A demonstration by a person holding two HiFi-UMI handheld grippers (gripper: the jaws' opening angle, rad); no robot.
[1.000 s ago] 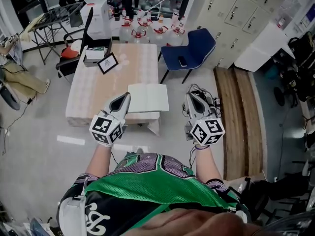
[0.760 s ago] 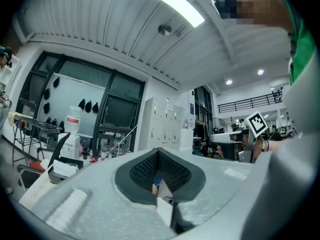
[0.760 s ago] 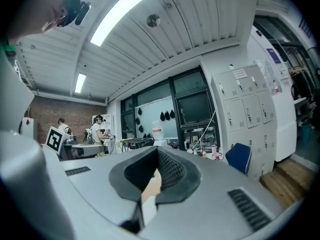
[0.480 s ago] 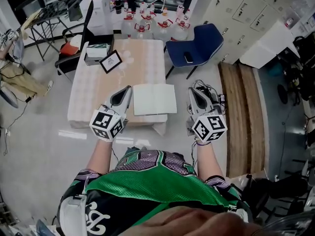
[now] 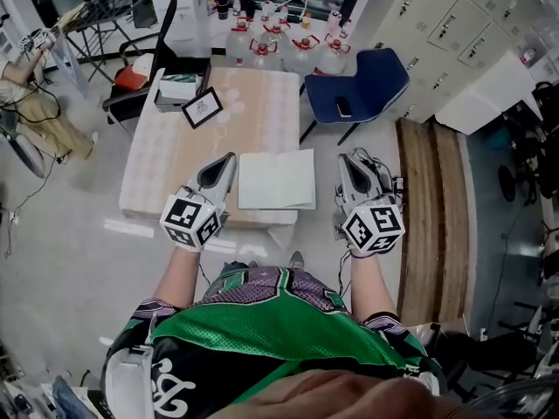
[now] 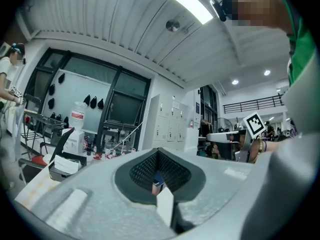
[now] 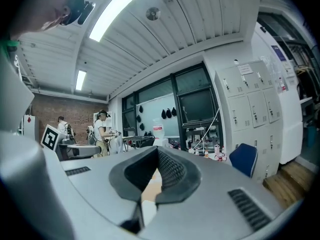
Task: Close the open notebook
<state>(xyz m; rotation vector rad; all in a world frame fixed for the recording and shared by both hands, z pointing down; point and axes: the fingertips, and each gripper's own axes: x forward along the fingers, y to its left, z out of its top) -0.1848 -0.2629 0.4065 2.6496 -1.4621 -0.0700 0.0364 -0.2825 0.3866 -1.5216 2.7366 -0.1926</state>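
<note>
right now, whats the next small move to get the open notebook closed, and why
Probably ease the right gripper inward to the open notebook, at its right edge, and part the jaws to catch that leaf. The notebook lies flat at the near right corner of the table. The left gripper flanks its other side. Neither gripper touches it, and both are shut and empty.
</note>
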